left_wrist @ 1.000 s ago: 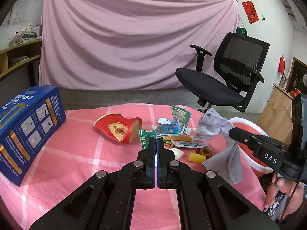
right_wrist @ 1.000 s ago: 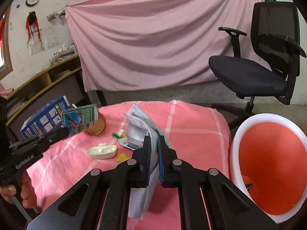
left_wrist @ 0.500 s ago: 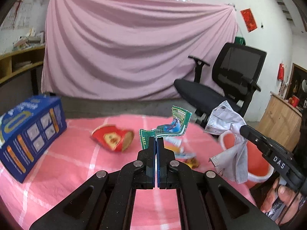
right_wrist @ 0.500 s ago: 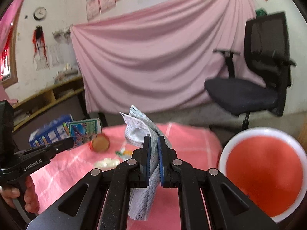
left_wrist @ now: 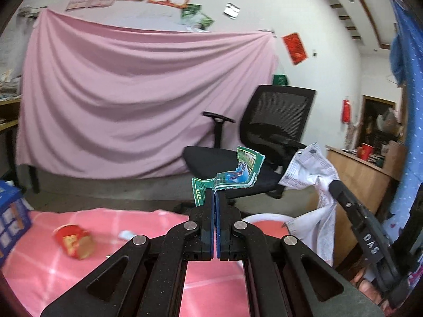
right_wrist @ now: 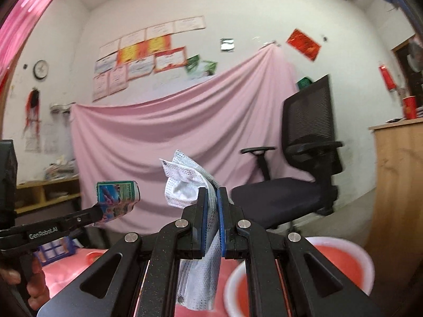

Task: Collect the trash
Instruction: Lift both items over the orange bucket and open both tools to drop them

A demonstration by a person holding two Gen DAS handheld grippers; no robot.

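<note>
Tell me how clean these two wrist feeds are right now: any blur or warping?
Left wrist view: red cup and tablecloth smeared by motion; left claw and green wrapper sharp. Right wrist view: basin rim blurred, mesh cloth in right claw crisp. Both: fisheye bends the edges.

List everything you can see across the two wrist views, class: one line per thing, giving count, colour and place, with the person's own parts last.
Snack wrapper: 1, green and blue, pinched in the left gripper.
Mesh cloth: 1, white, clamped in the right gripper, hanging below.
Bin: 1, white rim, red inside, below the right gripper.
Red cup: 1, red and yellow, on its side on the tablecloth.
Tablecloth: 1, pink checked, over the table.
Blue box: 1, far left edge.
Office chair: 1, black, behind the table.
Drape: 1, pink, on the wall.
Left gripper: black, shut.
Right gripper: black, shut.
Hand: holding the left gripper's handle.
</note>
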